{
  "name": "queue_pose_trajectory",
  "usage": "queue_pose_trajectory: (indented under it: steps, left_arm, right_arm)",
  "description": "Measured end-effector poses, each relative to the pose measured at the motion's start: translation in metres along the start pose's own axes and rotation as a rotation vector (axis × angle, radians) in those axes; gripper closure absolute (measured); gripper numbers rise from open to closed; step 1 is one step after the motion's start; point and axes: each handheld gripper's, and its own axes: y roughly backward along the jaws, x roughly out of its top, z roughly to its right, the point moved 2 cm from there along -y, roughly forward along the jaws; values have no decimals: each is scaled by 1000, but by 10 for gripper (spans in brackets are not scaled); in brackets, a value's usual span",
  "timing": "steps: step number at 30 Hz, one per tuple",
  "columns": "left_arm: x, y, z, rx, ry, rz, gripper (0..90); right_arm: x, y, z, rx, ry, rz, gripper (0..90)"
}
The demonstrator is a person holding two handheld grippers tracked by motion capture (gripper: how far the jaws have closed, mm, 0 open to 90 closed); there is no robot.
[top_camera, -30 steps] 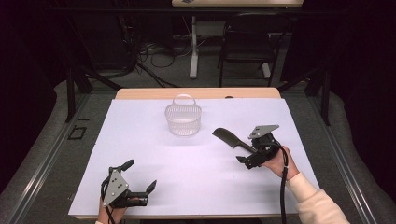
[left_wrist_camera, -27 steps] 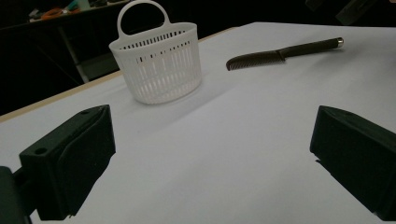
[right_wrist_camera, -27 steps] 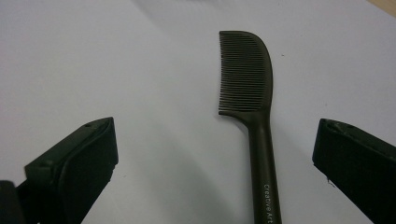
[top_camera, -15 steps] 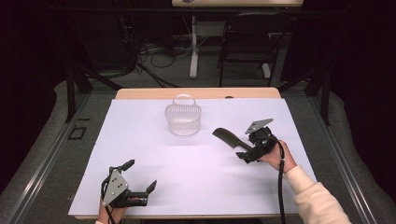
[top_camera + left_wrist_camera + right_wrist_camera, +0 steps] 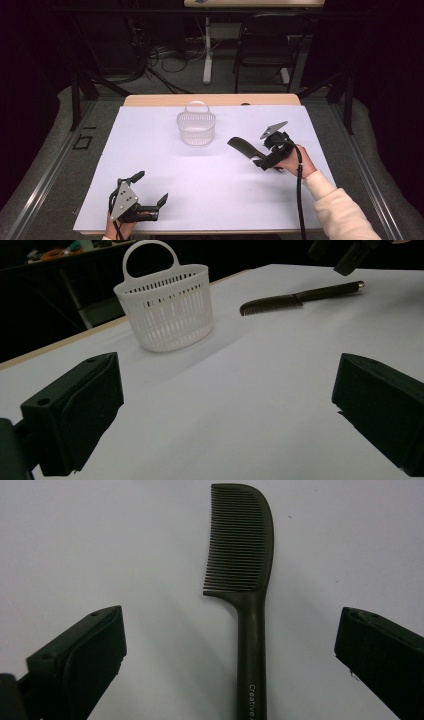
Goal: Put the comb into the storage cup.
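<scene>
A dark comb point(image 5: 243, 146) lies flat on the white table cover, teeth end pointing away from my right hand. My right gripper point(image 5: 258, 158) hovers over its handle, jaws open wide on either side. In the right gripper view the comb point(image 5: 247, 580) runs up the middle between the jaws of the right gripper point(image 5: 229, 625), touching neither. A white slotted basket point(image 5: 196, 129) with a loop handle stands upright at the far middle. My left gripper point(image 5: 150, 188) rests open near the front left edge, holding nothing. The left gripper point(image 5: 225, 410) looks toward the basket point(image 5: 167, 315) and comb point(image 5: 300, 297).
The white cover point(image 5: 150, 150) spans most of the wooden table point(image 5: 210, 100). A cable point(image 5: 300, 195) trails from the right gripper along the sleeve. Beyond the far edge are chair and table legs on a grey floor.
My right gripper has shifted slightly toward the far side over the comb handle. The comb, the basket and the left gripper have stayed put.
</scene>
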Motion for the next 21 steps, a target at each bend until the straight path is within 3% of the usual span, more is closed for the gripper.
queue_pose_trajectory:
  steps: [13,21]
  left_arm:
    - [0,0,0,-3,5,4,3]
    - [0,0,0,-2,3,3,3]
  right_arm:
    - [7,-6,11,-10,5,-66,0]
    - [11,-10,11,-2,22,-119,90]
